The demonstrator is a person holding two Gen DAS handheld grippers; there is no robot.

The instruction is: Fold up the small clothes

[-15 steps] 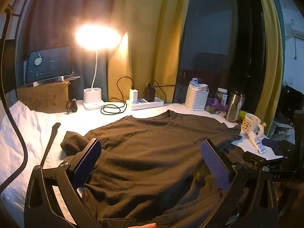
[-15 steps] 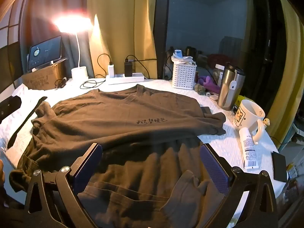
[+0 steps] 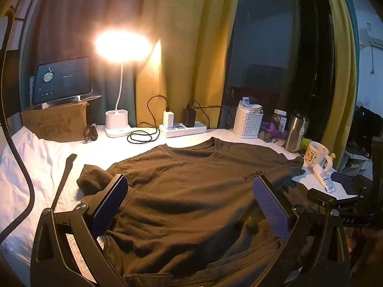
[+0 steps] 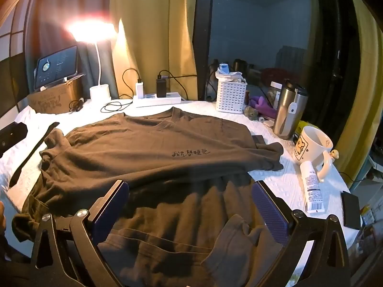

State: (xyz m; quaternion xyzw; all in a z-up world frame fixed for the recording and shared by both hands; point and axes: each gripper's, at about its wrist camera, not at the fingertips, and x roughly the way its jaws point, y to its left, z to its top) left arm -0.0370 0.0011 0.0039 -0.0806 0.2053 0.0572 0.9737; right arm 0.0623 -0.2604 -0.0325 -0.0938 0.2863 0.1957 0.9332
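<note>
A dark brown T-shirt (image 4: 153,153) lies spread front-up on a white-covered table (image 4: 287,181), collar toward the far edge and hem bunched at the near edge. Small dark lettering marks its chest. The left gripper (image 3: 190,199) hovers over the shirt's lower half with its blue-padded jaws spread wide, holding nothing. The right gripper (image 4: 190,203) hangs over the rumpled hem, jaws likewise wide and empty. At the table's far edge stand a lit desk lamp (image 3: 122,47), a white power strip (image 4: 156,99) and a white basket (image 4: 231,94). Right of the shirt sit a steel tumbler (image 4: 288,111), a cartoon mug (image 4: 311,147) and a white tube (image 4: 312,187).
</note>
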